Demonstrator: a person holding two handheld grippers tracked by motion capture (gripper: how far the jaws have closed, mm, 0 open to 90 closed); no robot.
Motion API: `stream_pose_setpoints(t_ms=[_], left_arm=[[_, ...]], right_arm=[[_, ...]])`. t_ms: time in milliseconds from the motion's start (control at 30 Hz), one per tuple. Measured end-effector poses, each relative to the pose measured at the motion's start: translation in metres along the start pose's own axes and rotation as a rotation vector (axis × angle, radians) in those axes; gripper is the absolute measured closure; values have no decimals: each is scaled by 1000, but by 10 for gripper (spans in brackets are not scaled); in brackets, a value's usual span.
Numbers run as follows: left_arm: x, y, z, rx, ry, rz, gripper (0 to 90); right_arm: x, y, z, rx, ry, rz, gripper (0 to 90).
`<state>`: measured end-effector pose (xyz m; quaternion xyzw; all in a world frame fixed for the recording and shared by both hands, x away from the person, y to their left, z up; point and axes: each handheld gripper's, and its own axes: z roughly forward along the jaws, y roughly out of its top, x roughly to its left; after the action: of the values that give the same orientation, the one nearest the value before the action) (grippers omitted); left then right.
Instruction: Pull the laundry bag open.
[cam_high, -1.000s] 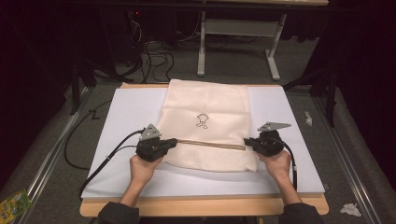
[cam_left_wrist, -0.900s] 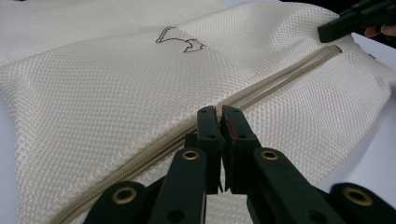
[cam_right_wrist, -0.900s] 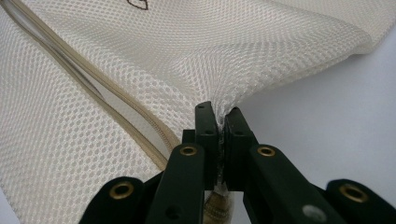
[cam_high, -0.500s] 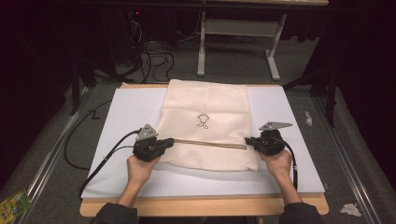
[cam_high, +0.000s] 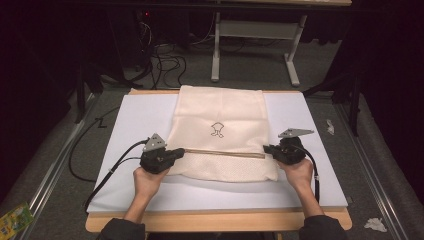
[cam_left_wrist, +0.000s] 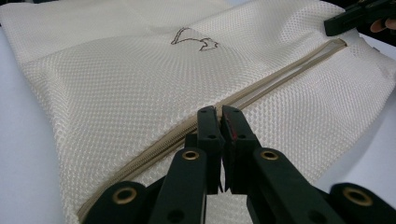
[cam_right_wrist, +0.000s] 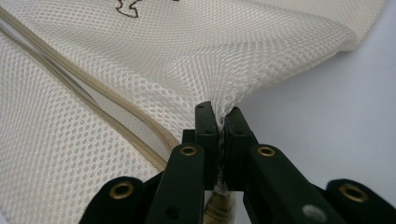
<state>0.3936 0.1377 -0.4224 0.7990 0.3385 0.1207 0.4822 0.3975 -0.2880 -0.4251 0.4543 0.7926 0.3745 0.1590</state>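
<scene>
A cream mesh bag (cam_high: 220, 132) was laid flat on a white sheet over the table (cam_high: 215, 220), in the centre of the high view, with its long axis running from the lower edge of the frame toward the upper edge. A zipper (cam_high: 222, 152) was seen across the bag's lower part, running left to right, so across that long axis.

The left claw (cam_high: 176, 152) was placed at the left end of the zipper and the right claw (cam_high: 267, 149) at the right end, so the bag lay between them and each hand was equally near to its own end. In the left gripper view, the jaws of the left claw (cam_left_wrist: 220, 116) were closed together on the zipper line; whether fabric was really pinched there could not be told. In the right gripper view, the right claw (cam_right_wrist: 220, 116) was closed on a fold of mesh at the bag's edge, which was lifted a little off the sheet.

Both forearms were brought in from the bottom of the frame, nearly parallel, with the claws pointed inward at each other. The next move is judged to depend on this opposed hold along the zipper.
</scene>
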Motion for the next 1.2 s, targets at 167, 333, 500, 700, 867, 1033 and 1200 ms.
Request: stream_pose_setpoints(t_ms=[167,333,500,700,867,1033,1200], left_arm=[[-1,-1,0,14,16,13,870],[0,0,-2,9,18,7,871],[1,1,-5,5,23,6,871],[1,0,-4,9,21,5,871],[4,-1,-7,7,32,0,871],[8,-4,-11,13,38,-12,871],[13,-5,-16,4,55,-29,871]], right_arm=[[1,3,0,1,-13,-5,882],[-1,5,0,2,-17,5,881],[-3,5,-2,-5,-17,9,881],[-5,5,-1,-3,-9,15,880],[-7,5,1,3,-37,-4,881],[-9,4,1,2,-37,13,881],[-10,4,2,5,-42,14,881]])
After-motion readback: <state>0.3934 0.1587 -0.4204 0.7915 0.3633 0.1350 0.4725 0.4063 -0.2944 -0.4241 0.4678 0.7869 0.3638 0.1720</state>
